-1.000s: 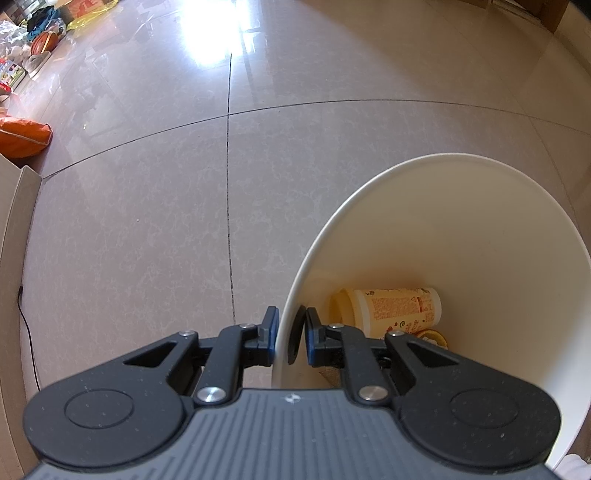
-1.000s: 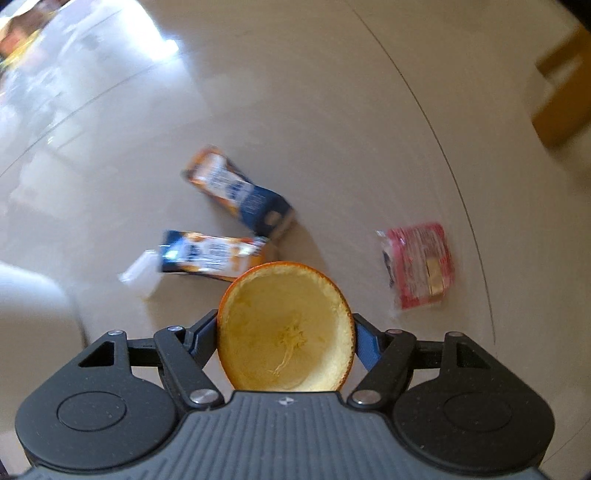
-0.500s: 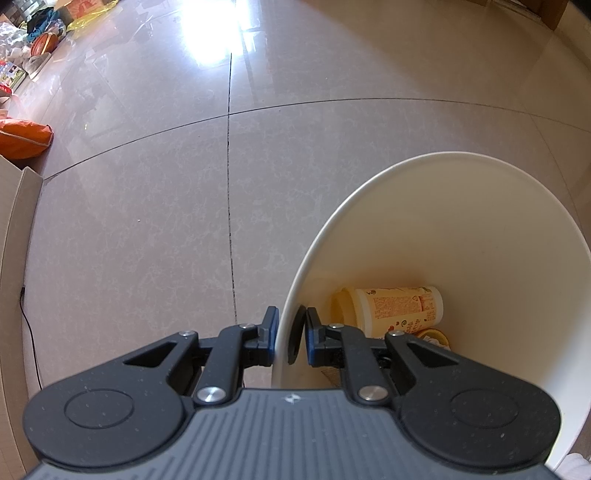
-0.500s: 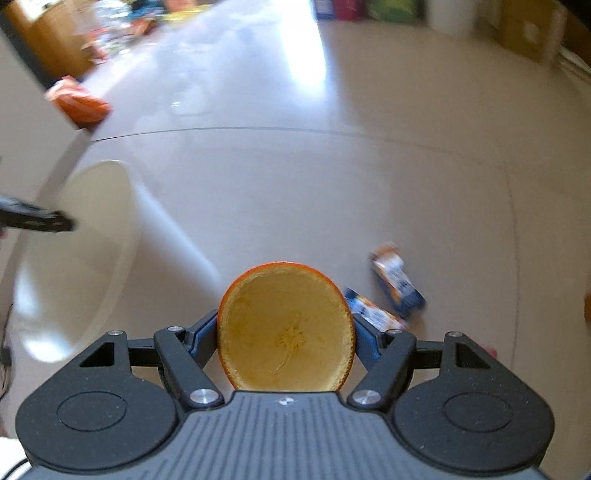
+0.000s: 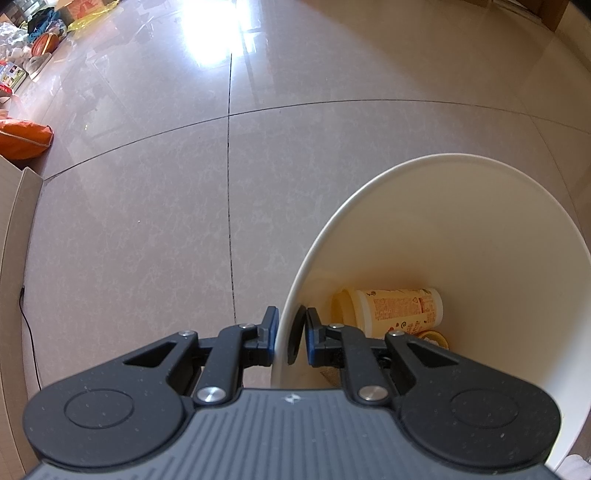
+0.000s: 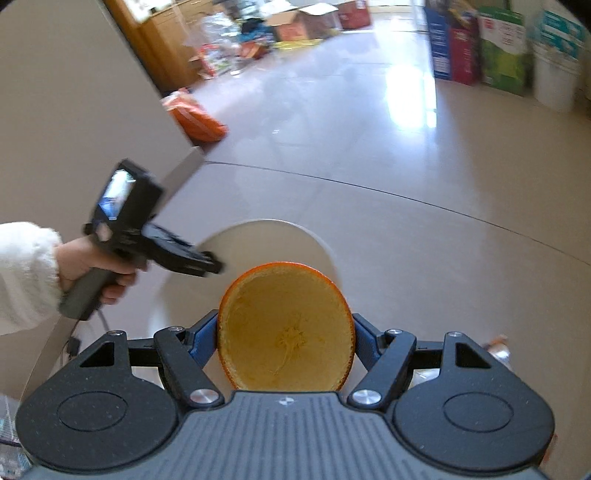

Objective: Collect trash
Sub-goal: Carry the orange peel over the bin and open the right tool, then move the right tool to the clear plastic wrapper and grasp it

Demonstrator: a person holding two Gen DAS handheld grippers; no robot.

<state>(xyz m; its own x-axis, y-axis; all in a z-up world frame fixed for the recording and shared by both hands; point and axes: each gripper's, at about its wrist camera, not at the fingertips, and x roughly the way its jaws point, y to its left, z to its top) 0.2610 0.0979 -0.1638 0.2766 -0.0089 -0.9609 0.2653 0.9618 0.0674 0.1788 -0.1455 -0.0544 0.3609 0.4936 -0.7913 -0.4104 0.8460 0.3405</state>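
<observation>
Hand-held gripper (image 6: 284, 341) half-hidden behind orange peel (image 6: 284, 328)

floor (image 5: 147, 206): glossy beige tiles, dark grout lines
light: bright glare patch (image 5: 214, 33) on the tiles
far wall: boxes (image 6: 476, 44), blurred clutter

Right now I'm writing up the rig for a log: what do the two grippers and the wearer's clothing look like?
Each hand-held gripper, left and right, is black with round pivot housings, silver screws, a ribbed grey deck and blue finger pads. The sleeve is fluffy white.
</observation>
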